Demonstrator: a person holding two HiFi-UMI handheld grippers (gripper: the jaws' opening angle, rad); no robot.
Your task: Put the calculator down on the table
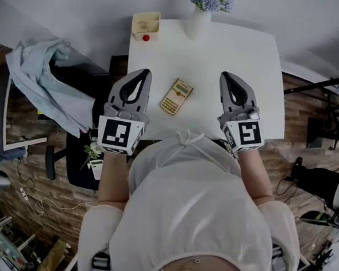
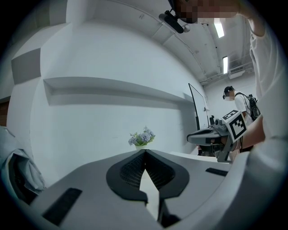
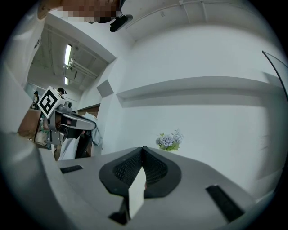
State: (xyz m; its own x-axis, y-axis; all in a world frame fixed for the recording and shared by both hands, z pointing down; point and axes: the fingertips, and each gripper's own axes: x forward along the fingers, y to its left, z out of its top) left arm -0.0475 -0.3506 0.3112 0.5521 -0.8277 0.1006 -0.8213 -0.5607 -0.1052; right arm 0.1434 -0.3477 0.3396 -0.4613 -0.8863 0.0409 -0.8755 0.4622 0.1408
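Gold calculator (image 1: 177, 96) lies flat on the white table (image 1: 243, 50), between my two sets of fingers and touching neither, somewhat nearer the left ones. My left gripper (image 1: 142, 73) has its fingers pressed together with nothing in them. My right gripper (image 1: 228, 76) is likewise closed tight and empty. Beyond both fingertips stands a vase (image 1: 198, 22) of flowers, and ahead of the left tips, a yellow box (image 1: 146, 23).

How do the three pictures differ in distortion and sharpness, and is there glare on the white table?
Head view: sharp, evenly lit, no glare on the table, calculator clear. Left gripper view: strong fisheye bending, black corners, bright ceiling lamp. Right gripper view: the same bending, flowers slightly soft.
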